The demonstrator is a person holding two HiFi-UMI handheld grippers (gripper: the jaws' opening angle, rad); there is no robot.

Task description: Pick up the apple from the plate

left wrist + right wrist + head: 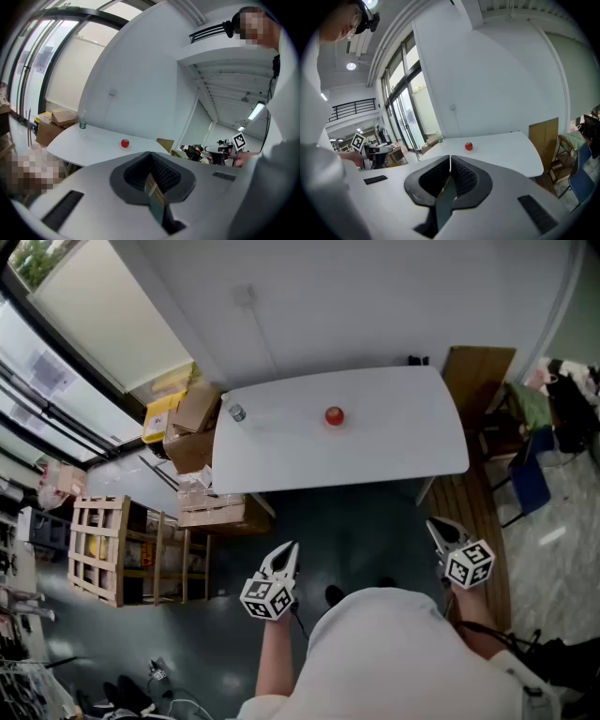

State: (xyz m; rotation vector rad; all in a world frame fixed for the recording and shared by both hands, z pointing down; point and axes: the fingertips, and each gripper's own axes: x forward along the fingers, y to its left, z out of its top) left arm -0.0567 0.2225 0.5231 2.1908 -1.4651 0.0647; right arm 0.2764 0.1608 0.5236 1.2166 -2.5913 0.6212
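A small red apple [334, 415] rests on a pale plate [335, 424] near the middle of the white table [394, 446]. It also shows far off as the apple [124, 143] in the left gripper view and the apple [468, 146] in the right gripper view. Both grippers are held well short of the table, over the dark floor. My left gripper [284, 552] points toward the table with its jaws closed together and nothing in them. My right gripper [438, 528] is likewise shut and empty.
A small water bottle [237, 412] stands at the table's left corner. Cardboard boxes [192, 427] and wooden crates [103, 549] crowd the floor at the left. A wooden panel [476, 381] and a blue chair [530, 479] stand to the right of the table.
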